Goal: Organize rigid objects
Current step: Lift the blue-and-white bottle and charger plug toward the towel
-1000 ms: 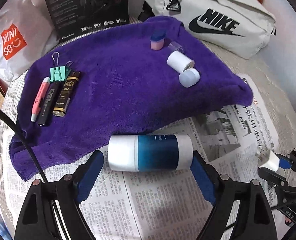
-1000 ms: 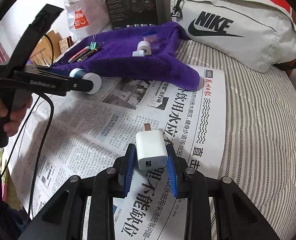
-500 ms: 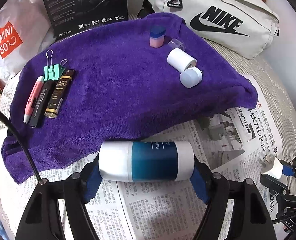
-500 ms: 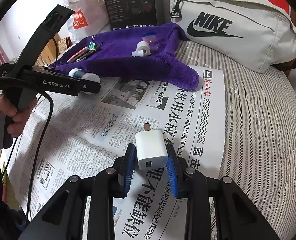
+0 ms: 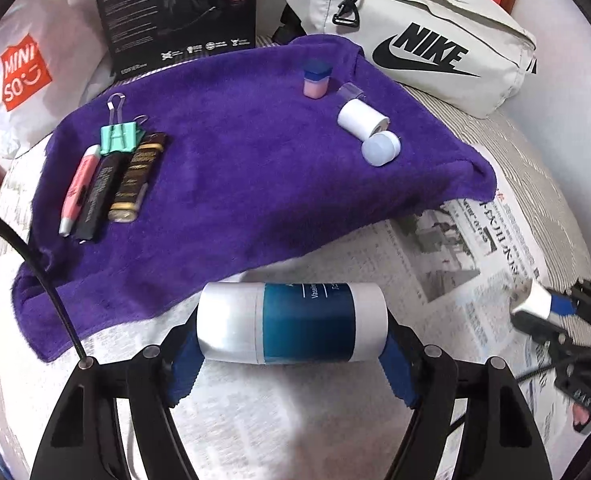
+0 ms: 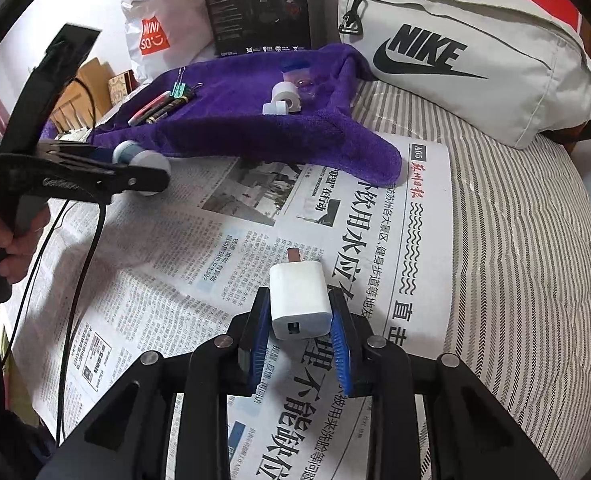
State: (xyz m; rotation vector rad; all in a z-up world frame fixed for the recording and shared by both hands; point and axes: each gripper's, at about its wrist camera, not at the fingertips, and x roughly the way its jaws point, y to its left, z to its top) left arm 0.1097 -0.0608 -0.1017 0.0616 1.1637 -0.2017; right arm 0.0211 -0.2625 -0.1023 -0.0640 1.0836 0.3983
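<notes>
A white and blue bottle [image 5: 291, 322] lies crosswise between the blue pads of my left gripper [image 5: 291, 340], which is shut on its two ends just in front of the purple towel [image 5: 235, 184]. The right wrist view shows this bottle [image 6: 143, 160] held at the towel's near edge. My right gripper [image 6: 299, 312] is closing on a white USB charger [image 6: 299, 296], pads pressing both its sides, above the newspaper [image 6: 215, 280]. On the towel lie a pink pen [image 5: 80, 184], two dark tubes, a green binder clip [image 5: 117, 136], a pink jar [image 5: 316, 78] and a white cylinder [image 5: 361, 118].
A white Nike bag [image 5: 435, 40], a black box [image 5: 175, 12] and a Miniso bag [image 5: 19, 72] stand behind the towel. The striped bed cover [image 6: 515, 240] stretches right of the newspaper. A black cable [image 5: 47, 280] crosses the towel's left end. A hand [image 6: 3, 232] holds the left gripper.
The left gripper's jaws have shut on the bottle's ends, and the bottle now sits nearer the camera. The right gripper has kept still with the charger.
</notes>
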